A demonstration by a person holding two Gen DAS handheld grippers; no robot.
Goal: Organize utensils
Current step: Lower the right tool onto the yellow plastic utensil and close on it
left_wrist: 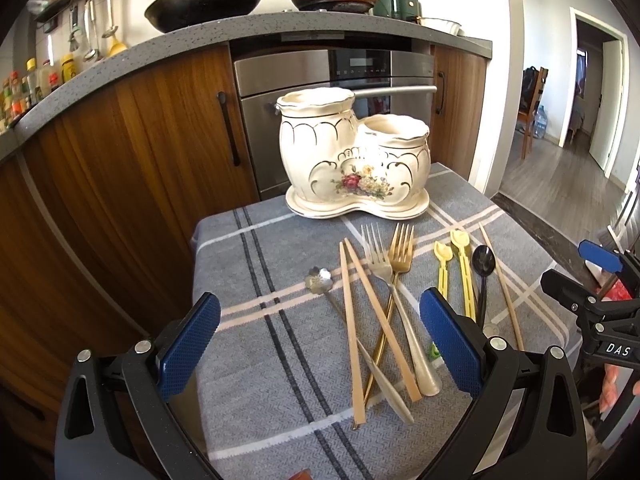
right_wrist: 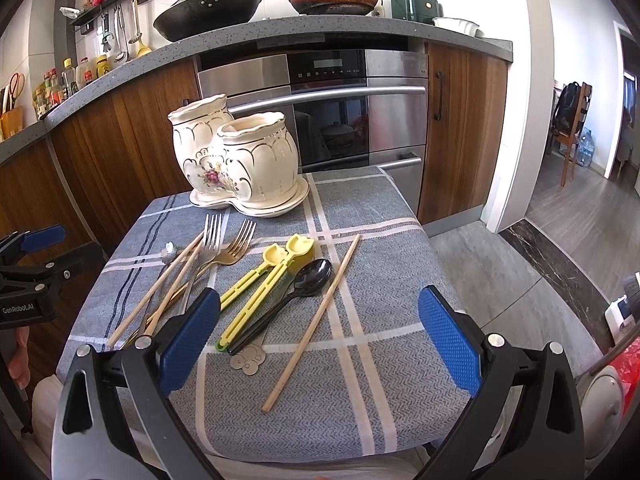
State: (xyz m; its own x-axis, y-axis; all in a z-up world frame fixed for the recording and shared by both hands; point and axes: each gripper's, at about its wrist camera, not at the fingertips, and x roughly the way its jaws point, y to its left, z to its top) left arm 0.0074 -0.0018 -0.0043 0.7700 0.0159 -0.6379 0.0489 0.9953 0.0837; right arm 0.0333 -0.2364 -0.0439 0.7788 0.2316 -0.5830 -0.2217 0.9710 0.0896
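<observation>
White letters "DAS" stand on the black body of the right claw; "GenRobot.AI" stands on the black body of the left claw.

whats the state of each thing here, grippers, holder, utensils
left gripper: open, holding nothing
right gripper: open, holding nothing
ceramic holder: upright, no utensils sticking out
forks: lying crossed on the cloth
chopstick pair: lying over the forks
black spoon: lying bowl up
single chopstick: lying apart

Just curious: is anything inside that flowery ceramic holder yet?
Nothing sticks out of either pot of the ceramic holder. Their rims hide the insides, so the bottoms cannot be seen.
</observation>
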